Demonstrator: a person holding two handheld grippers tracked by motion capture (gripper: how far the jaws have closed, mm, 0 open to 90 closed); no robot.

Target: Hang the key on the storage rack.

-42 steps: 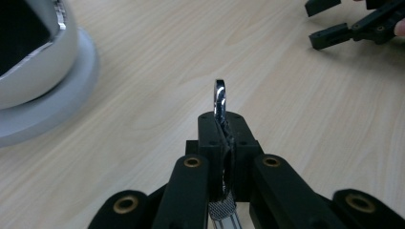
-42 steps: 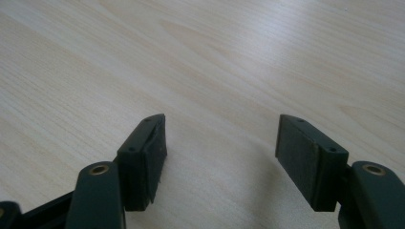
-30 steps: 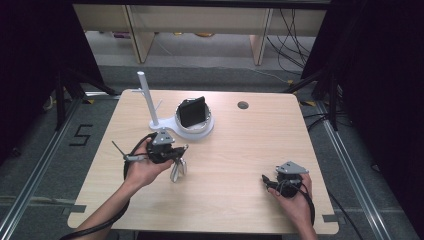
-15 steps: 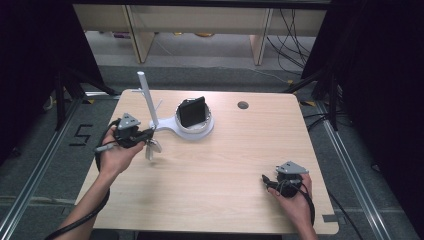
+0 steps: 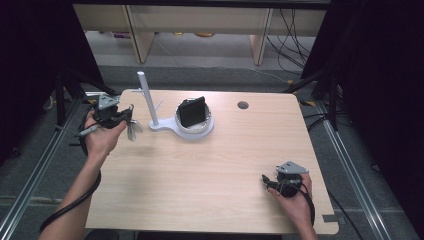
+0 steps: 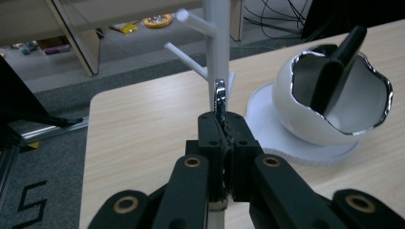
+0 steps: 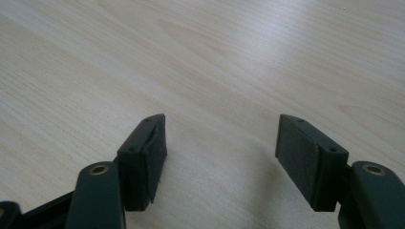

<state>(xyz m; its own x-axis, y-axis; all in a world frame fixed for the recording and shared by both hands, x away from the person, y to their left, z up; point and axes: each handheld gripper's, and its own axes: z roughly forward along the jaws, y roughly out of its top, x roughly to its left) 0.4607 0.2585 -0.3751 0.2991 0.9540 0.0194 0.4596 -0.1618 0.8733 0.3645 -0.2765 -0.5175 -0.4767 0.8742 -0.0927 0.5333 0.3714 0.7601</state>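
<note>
Jaws of our left gripper [image 6: 222, 131] pinch an upright metal ring [image 6: 219, 98] just before the white stand [image 6: 217, 43]; our right gripper [image 7: 222, 157] gapes empty, well apart.

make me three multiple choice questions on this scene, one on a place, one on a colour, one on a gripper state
1. Where is the left gripper?
A. over the table's left far corner, beside the stand's post
B. at the near right corner
C. inside the bowl

2. What colour is the stand?
A. red
B. white
C. green

3. How do the right gripper's jaws stand?
A. shut on a key
B. shut on a cable
C. open with nothing between them

Answers:
1 A, the high view shows it at the left far corner, holding the metal ring near the post.
2 B, post, pegs and base are white.
3 C, the right gripper view shows bare wood between the parted jaws.
</note>
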